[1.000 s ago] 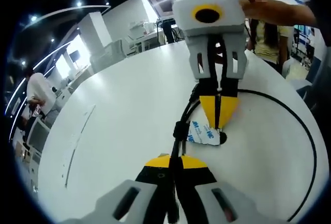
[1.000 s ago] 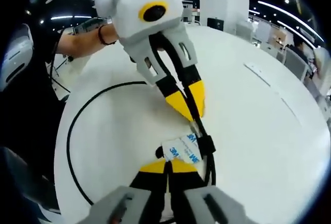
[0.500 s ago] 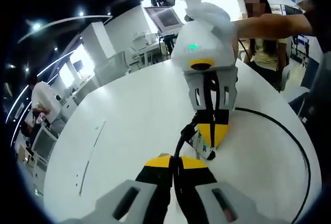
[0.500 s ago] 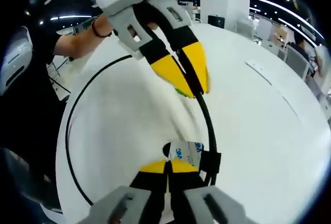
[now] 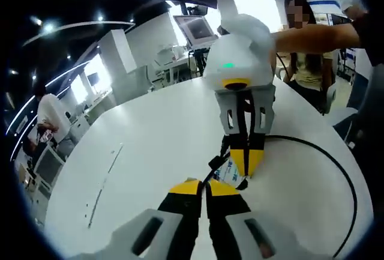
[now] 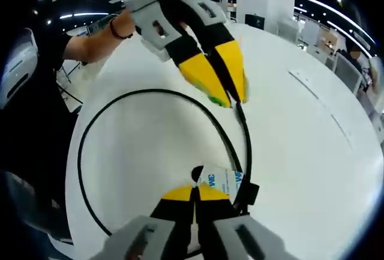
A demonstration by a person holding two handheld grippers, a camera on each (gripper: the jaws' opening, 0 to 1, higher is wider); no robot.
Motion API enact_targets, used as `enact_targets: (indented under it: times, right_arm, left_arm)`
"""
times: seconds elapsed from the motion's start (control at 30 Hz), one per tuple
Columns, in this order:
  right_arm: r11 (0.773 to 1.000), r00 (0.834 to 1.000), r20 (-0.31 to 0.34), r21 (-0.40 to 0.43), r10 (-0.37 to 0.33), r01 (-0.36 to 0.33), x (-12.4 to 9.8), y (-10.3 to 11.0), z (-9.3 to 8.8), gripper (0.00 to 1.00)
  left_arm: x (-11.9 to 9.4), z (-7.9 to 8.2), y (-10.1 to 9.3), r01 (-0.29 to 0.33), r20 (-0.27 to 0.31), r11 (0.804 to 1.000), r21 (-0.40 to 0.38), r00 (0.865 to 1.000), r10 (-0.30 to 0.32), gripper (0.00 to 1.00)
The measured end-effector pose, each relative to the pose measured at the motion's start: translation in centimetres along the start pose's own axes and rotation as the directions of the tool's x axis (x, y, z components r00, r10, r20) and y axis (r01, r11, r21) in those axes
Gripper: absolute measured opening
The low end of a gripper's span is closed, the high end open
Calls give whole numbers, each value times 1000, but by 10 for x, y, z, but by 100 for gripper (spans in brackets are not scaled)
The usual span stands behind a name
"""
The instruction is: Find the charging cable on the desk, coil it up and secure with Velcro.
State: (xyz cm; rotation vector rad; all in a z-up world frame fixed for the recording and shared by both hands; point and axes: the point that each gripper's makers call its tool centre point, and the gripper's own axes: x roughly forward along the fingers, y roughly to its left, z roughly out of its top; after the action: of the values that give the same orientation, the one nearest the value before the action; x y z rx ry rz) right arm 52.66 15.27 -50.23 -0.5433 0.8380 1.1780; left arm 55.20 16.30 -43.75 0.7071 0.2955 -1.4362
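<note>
A black charging cable [image 5: 300, 140] lies in a wide loop on the round white table [image 5: 150, 140]. My left gripper [image 5: 204, 185] is shut on a stretch of that cable near its end. Facing it from above, my right gripper [image 5: 243, 163] pinches a white printed strap tag [image 5: 231, 175] fixed to the cable. In the right gripper view the right gripper [image 6: 195, 189] is shut on the tag [image 6: 219, 181]. The left gripper [image 6: 231, 99] holds the cable [image 6: 150, 91] a short way above the table [image 6: 300, 152], and the cable runs taut between the two.
A person's arm [image 5: 312, 29] reaches in holding the right gripper, and another arm [image 6: 90, 47] holds the left. A person in a yellow top [image 5: 309, 50] stands behind the table. A thin seam [image 5: 105, 179] crosses the tabletop. Desks and screens [image 5: 198, 29] stand beyond.
The left gripper has drawn back from the tag along the cable, so more cable spans between the grippers. The loop on the table has curled in closer. Both grippers stay shut.
</note>
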Motion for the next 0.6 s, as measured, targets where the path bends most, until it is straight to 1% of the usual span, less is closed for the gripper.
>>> enact_targets:
  times: [0.07,0.1,0.2,0.23,0.4,0.43,0.5,0.53,0.6]
  right_arm:
    - [1000,1000,3,-5,-5,5,0,0,0,3]
    - [1000,1000,4,-8,2,-2,-1,2,0,3]
    - [1000,1000,10,-6,4,-4,-1,4,-2,3]
    - [1000,1000,6,2,10,-10,-1,5,-4,3]
    - [1000,1000,12,2,6,-6,-3,6,-2,3]
    - [1000,1000,8,-4,5,-5,-3,6,-3,3]
    - [1000,1000,5,-14,-3,3,-6,5,-3,3]
    - [1000,1000,12,-11,-6,6,-9,4,-2,3]
    - [999,998,46,-9,-42,43,-14,-3,3,3]
  left_arm:
    - [7,-1,-8,30,-18,999,22,999,-30,5]
    - [12,-1,-11,34,-18,999,17,999,-34,6]
    - [23,-5,-21,81,-35,996,28,996,-80,7]
    - [26,-6,-25,108,-50,993,37,993,-106,7]
    - [40,-2,-23,136,-64,989,55,989,-132,4]
    - [42,-5,-22,140,-80,989,56,988,-135,4]
    - [44,-8,-21,143,-87,988,49,987,-139,3]
    - [44,-10,-21,144,-89,988,49,986,-140,2]
    - [44,-11,-19,141,-88,989,44,987,-136,2]
